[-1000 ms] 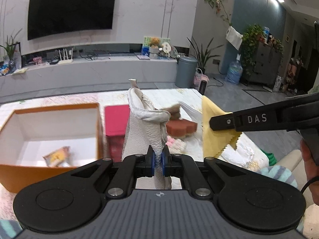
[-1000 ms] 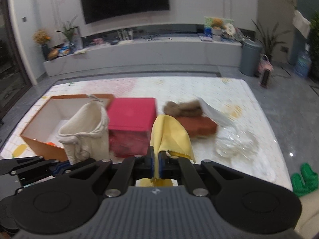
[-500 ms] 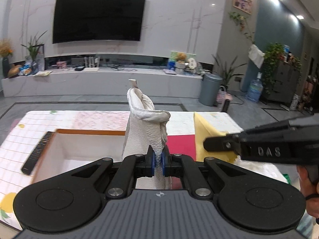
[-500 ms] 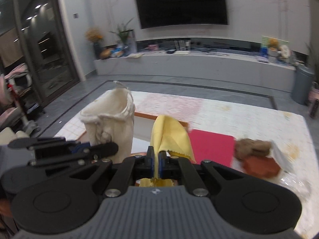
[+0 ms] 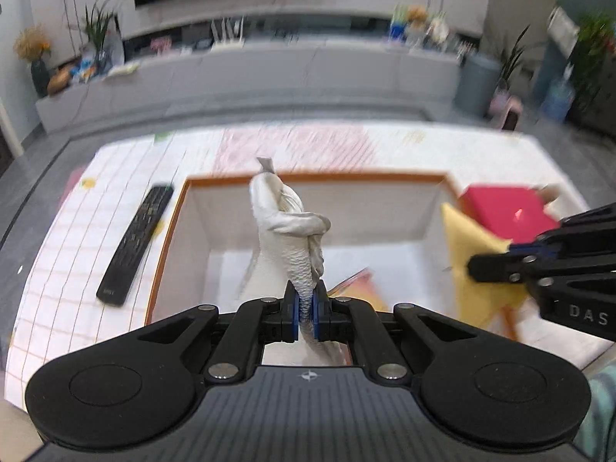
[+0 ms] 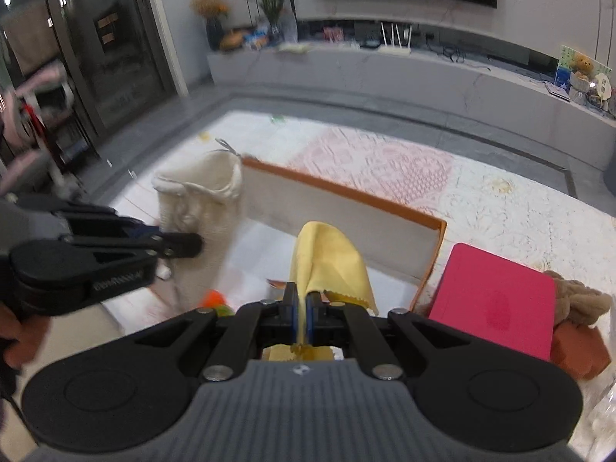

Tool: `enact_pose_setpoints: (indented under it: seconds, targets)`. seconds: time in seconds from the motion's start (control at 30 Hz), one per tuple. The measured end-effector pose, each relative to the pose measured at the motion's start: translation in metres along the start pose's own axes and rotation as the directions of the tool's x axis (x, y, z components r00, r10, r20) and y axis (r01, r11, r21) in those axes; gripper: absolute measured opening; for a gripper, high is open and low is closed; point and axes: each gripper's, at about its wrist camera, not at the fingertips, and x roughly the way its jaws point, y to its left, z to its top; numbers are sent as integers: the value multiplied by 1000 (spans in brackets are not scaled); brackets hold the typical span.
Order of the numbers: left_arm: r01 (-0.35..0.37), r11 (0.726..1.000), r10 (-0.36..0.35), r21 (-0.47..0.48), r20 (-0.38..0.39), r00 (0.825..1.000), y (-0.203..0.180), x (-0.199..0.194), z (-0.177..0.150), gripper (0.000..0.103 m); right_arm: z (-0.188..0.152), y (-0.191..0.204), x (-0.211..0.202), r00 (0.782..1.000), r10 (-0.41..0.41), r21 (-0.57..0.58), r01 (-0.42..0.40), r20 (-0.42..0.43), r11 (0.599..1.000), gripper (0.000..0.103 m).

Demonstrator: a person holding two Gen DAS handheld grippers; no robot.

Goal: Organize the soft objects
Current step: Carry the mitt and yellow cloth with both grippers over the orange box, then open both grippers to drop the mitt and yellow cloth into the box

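Left wrist: our left gripper (image 5: pixel 306 308) is clamped on the cream knit pouch (image 5: pixel 288 231), now hanging over the open orange box (image 5: pixel 169 231); a second ago the box lay off to the left. Remote (image 5: pixel 134 246) beside it.

Right wrist: our right gripper (image 6: pixel 302 319) pinches the yellow cloth (image 6: pixel 327 261), likewise swung over the box (image 6: pixel 346 192). Red lid (image 6: pixel 492 296) alongside. Both look ready for dropping in.
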Motion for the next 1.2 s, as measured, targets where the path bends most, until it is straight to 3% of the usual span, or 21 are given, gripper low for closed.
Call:
enact_pose_setpoints:
  seconds: [0.17,0.53,0.6,0.77,0.9,0.93,0.97,1.1,1.2]
  targets:
    - [-57,998,54,-24,-110,992,14,37,5,6,0,-6,42,996,-45,-57,41,-80,998,1]
    - [-30,991,-3,-133,-237,971,31,88,-5,7,-4,-14,103,969,-77,-139,45,-234,989,2]
    - [-23,988,-17,-153,-255,967,34,92,-7,12,-5,-14,108,965,-78,-146,42,-250,988,4]
    - [-13,988,-25,-152,-241,970,33,85,-8,31,-7,-12,110,963,-71,-140,35,-260,989,9]
    - [-6,985,-31,-172,-213,977,32,78,-4,47,-5,-9,101,968,-55,-133,23,-246,991,29]
    - [-3,983,-34,-181,-204,978,32,74,-4,48,-5,-6,97,969,-60,-136,27,-240,990,40]
    - [-7,982,-30,-188,-191,981,32,70,-4,49,-6,-4,93,971,-68,-142,36,-230,989,42]
    - [-31,977,16,-212,-71,997,26,38,-4,50,-6,2,69,982,-73,-144,48,-175,988,42]
    - [-10,977,13,-215,13,1000,16,12,-6,50,-9,0,41,992,-60,-102,48,-109,994,42]
